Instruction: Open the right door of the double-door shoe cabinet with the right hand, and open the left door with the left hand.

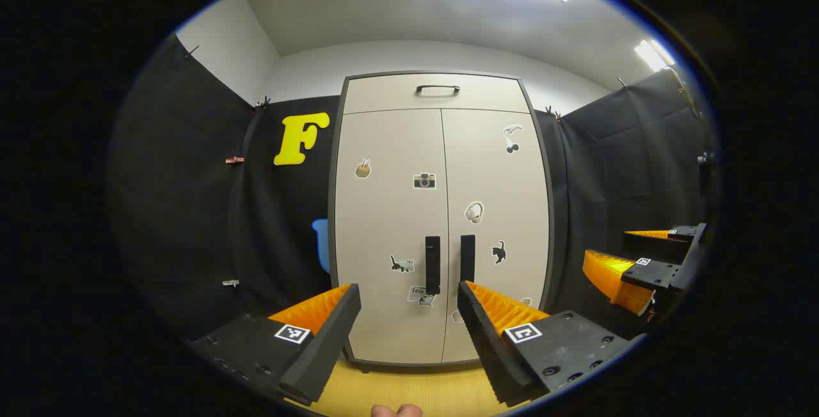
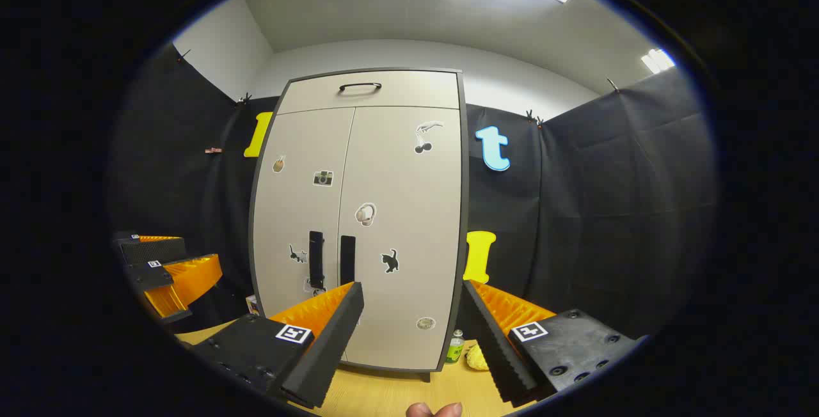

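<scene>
A beige double-door shoe cabinet (image 1: 441, 212) stands upright ahead, both doors closed and dotted with stickers. Its left door handle (image 1: 432, 265) and right door handle (image 1: 468, 258) are black vertical bars beside the centre seam. My left gripper (image 1: 409, 302) is open, short of the cabinet, its fingers framing the handles. In the right gripper view the cabinet (image 2: 365, 212) sits left of centre, with the left handle (image 2: 315, 259) and right handle (image 2: 347, 259). My right gripper (image 2: 413, 305) is open, empty, some way off the right door. Each gripper also appears at the other view's edge (image 1: 640, 270) (image 2: 167, 273).
A drawer with a black handle (image 1: 437, 89) tops the cabinet. A green bottle (image 2: 455, 346) and a yellow object (image 2: 476, 357) lie on the wooden floor (image 1: 409, 391) at the cabinet's right foot. Black cloth walls close in on both sides.
</scene>
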A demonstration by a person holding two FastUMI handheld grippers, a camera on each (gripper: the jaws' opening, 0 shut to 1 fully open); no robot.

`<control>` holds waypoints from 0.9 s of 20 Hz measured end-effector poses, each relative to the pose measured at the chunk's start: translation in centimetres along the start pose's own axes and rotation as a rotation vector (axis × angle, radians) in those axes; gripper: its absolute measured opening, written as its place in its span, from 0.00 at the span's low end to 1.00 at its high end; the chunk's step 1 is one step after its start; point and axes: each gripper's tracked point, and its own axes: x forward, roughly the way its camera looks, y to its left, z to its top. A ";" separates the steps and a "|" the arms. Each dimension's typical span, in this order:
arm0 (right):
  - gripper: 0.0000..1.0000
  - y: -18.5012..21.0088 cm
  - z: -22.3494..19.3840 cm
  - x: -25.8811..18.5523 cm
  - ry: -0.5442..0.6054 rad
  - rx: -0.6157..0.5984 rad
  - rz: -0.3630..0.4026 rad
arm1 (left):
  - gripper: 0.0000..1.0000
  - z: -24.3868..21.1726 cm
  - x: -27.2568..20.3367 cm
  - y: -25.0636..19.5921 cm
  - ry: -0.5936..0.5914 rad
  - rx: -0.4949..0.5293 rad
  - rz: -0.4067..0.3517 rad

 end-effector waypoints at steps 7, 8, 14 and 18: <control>0.98 0.3 -0.4 -0.2 0.011 0.013 -0.001 | 0.95 -0.2 -0.1 1.2 0.007 0.009 0.010; 0.98 0.2 -0.5 -0.2 0.013 0.011 -0.001 | 0.95 -0.2 0.0 1.3 0.006 0.010 0.009; 0.98 0.3 -0.4 -0.4 0.015 0.027 -0.008 | 0.95 -0.3 0.4 2.1 0.010 0.018 0.009; 0.98 0.8 -1.0 -0.4 0.029 0.038 -0.007 | 0.95 -0.5 0.3 2.6 0.010 0.017 0.013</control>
